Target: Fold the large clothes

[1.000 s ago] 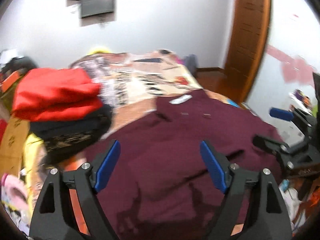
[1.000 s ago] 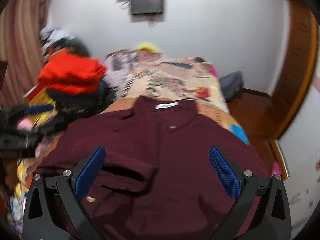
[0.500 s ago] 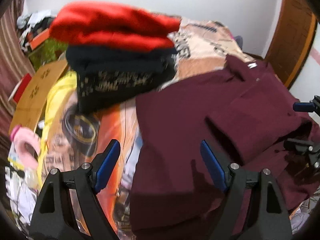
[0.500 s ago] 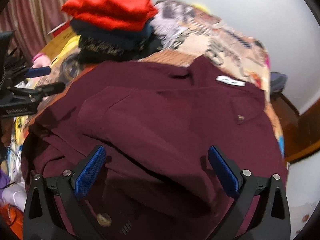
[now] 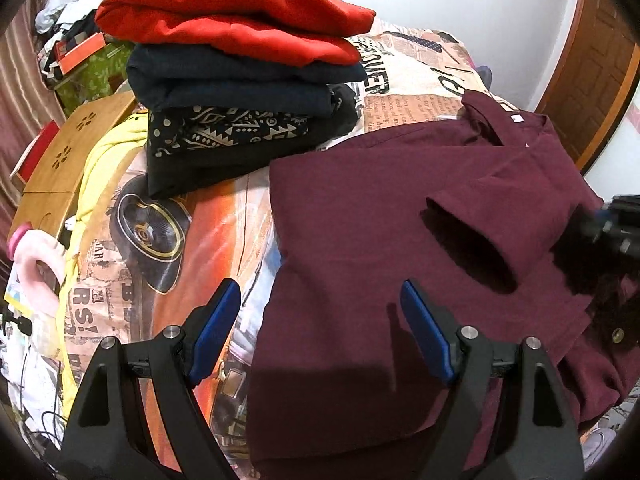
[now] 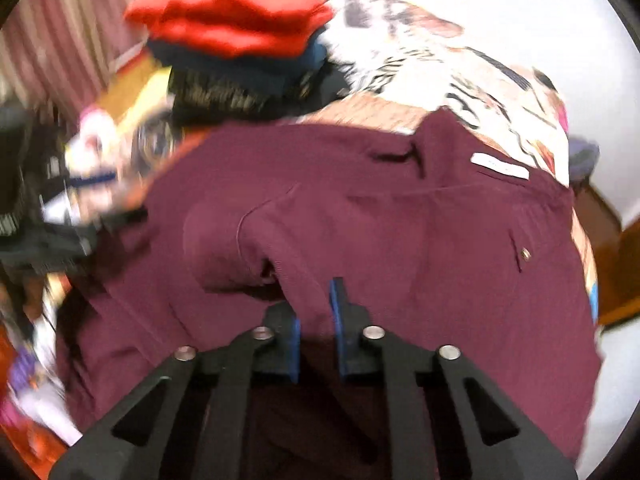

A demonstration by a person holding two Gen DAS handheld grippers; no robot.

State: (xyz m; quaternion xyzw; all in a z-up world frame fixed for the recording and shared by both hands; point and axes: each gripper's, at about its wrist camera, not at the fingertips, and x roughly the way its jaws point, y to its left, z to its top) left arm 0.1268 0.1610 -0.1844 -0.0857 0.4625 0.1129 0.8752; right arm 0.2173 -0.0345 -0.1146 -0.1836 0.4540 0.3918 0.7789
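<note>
Your bed (image 5: 404, 80), covered by a printed sheet of newspaper scraps and an orange car, fills most of both views. Spread across its near side lies the large maroon button-up shirt (image 5: 360, 216), collar and white neck label toward the far wall, one short sleeve folded over its front. Beside the shirt, toward the striped curtain, stands your stack of folded clothes (image 5: 240, 80): a red garment on top, dark navy under it, a black piece with pale geometric print at the bottom. A light wooden board with flower cut-outs (image 5: 68, 160) leans past the stack at the bed's edge. Your left claw (image 5: 320, 328) hangs wide above the shirt's left edge, blue pads well apart, one over the sheet and one over maroon cloth, pressing on nothing. Your right claw (image 6: 316, 332) has just been closing and now pinches a raised ridge of the shirt's fabric between its blue pads, near the folded sleeve; that view is blurred.
</note>
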